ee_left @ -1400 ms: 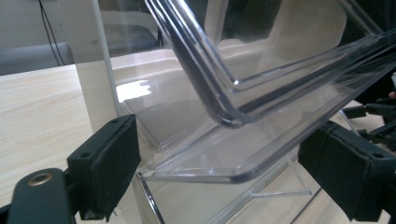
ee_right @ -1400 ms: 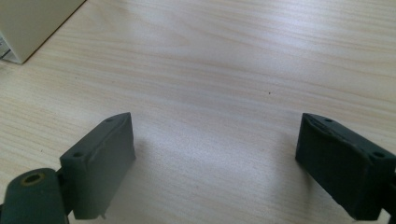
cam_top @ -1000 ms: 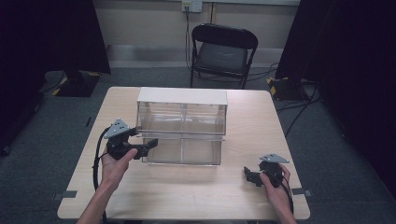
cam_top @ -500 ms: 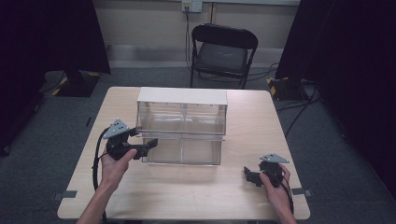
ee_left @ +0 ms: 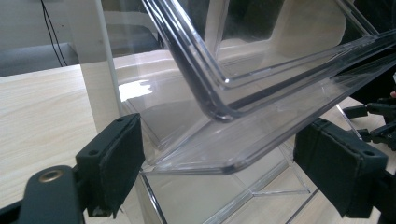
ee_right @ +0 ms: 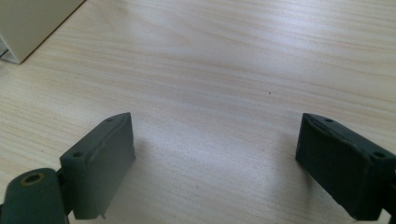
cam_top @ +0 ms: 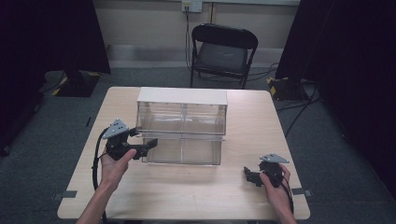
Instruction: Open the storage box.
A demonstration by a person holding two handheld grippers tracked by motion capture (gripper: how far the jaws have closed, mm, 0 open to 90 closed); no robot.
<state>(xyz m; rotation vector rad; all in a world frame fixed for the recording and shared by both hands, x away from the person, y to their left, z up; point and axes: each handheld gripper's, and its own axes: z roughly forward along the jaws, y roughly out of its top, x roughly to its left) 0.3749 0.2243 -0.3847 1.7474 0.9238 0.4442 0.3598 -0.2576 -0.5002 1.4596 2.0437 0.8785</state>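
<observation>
While your left gripper (cam_top: 148, 145) fingers straddle the clear drawer's (ee_left: 261, 140) corner, spread, your right gripper (cam_top: 249, 176) gapes right of it.

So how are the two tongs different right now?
The left tongs are raised at the clear drawer box, jaws on either side of a drawer's edge; the right tongs sit low over bare table, well away from the box. The left has plastic between its jaws; the right has nothing. Both are open.
</observation>
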